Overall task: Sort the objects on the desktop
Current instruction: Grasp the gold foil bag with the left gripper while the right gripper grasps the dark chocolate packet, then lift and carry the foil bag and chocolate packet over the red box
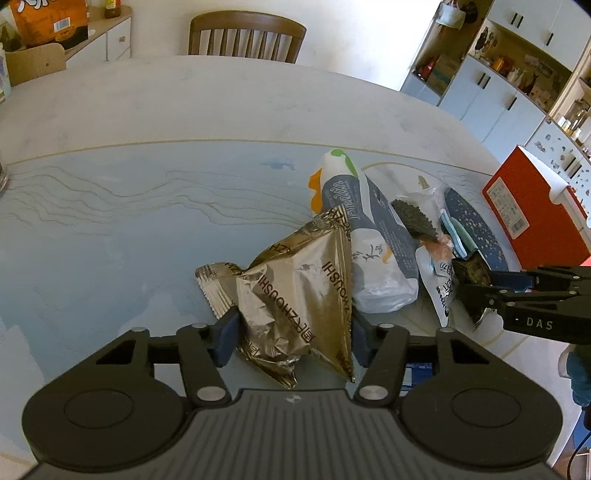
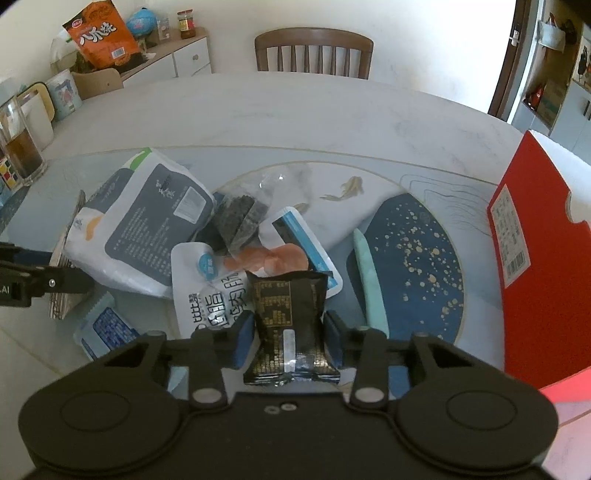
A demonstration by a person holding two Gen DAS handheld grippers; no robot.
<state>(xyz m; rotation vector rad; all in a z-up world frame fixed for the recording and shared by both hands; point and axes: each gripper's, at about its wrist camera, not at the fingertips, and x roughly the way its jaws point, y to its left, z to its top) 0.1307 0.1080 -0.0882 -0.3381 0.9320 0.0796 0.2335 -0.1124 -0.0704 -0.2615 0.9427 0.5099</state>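
Left hand-held gripper pinches the gold foil packet, pads pressing both sides. Right hand-held gripper clamps the black snack packet. Both packets are over the pile near the counter's right edge.

**Crowded right side, open left and far side**

A heap of snack packets crowds the middle of the table. A tall red box stands as a wall along the right edge. A glass cup sits at the left edge. The pale tabletop beyond the heap, toward the wooden chair, lies bare.
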